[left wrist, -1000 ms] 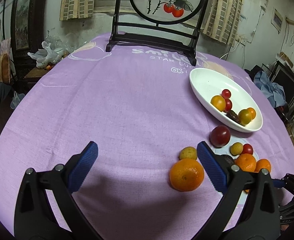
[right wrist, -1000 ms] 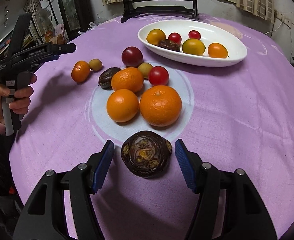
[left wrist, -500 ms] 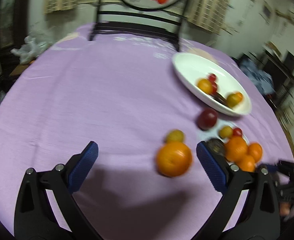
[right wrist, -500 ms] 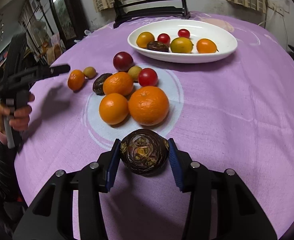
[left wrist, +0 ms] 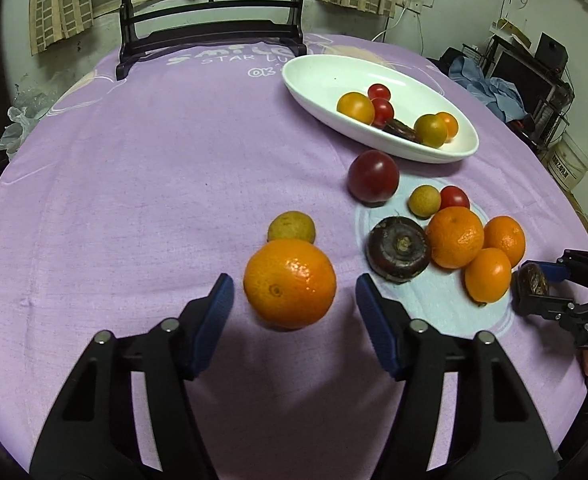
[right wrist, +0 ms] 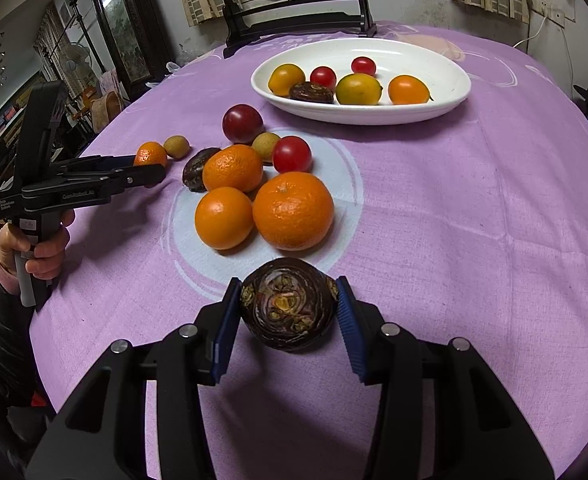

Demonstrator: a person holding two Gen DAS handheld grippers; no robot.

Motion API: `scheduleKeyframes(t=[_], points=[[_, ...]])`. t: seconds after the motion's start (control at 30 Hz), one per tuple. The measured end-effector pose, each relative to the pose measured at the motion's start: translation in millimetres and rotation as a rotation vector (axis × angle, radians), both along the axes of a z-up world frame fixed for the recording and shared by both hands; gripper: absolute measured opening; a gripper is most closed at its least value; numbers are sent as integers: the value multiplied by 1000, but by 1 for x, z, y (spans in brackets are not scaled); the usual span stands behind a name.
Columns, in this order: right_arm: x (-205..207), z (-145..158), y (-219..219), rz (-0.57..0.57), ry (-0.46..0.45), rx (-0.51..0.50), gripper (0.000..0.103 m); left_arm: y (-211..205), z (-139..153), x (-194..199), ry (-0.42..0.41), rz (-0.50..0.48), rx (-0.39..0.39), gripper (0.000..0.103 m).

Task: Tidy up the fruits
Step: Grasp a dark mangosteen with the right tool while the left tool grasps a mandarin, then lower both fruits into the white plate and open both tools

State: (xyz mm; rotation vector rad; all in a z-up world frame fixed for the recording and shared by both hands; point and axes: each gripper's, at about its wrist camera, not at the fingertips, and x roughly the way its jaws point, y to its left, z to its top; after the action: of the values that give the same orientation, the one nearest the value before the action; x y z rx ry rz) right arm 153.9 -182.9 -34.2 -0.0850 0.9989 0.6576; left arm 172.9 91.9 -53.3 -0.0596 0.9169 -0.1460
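My left gripper point(left wrist: 294, 308) is open, its blue pads either side of an orange point(left wrist: 290, 283) on the purple cloth, not touching it. A small yellow-green fruit point(left wrist: 292, 227) lies just behind the orange. My right gripper point(right wrist: 290, 316) is shut on a dark purple round fruit point(right wrist: 288, 306); it also shows at the right edge of the left wrist view point(left wrist: 533, 280). A white oval bowl point(right wrist: 445, 80) holds several small tomatoes, oranges and a dark fruit. Three oranges point(right wrist: 292, 210), a red tomato point(right wrist: 292, 155) and other fruits lie in front of the bowl.
A dark wooden stand point(left wrist: 210, 28) with a round painted screen stands at the table's far edge. A dark red plum point(left wrist: 373, 176) and another dark purple fruit point(left wrist: 398, 254) lie between my left gripper and the bowl. Room clutter surrounds the round table.
My left gripper has moved forward and narrowed around the orange. My right gripper has closed on the dark purple fruit.
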Motion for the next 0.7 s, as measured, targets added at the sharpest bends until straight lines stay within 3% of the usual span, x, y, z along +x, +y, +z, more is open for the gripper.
scheduleKeyframes(t=[0.33,0.53,0.7], points=[[0,0,-1,-2,2,4,47,0,-3,3,5,7,13,45],[2,0,-5,-4,16,30,47,-1,-1,2,-3,12,27,44],[1,6,-11,30,37,131,47,-5,15,-15,-85,-17,7,44]])
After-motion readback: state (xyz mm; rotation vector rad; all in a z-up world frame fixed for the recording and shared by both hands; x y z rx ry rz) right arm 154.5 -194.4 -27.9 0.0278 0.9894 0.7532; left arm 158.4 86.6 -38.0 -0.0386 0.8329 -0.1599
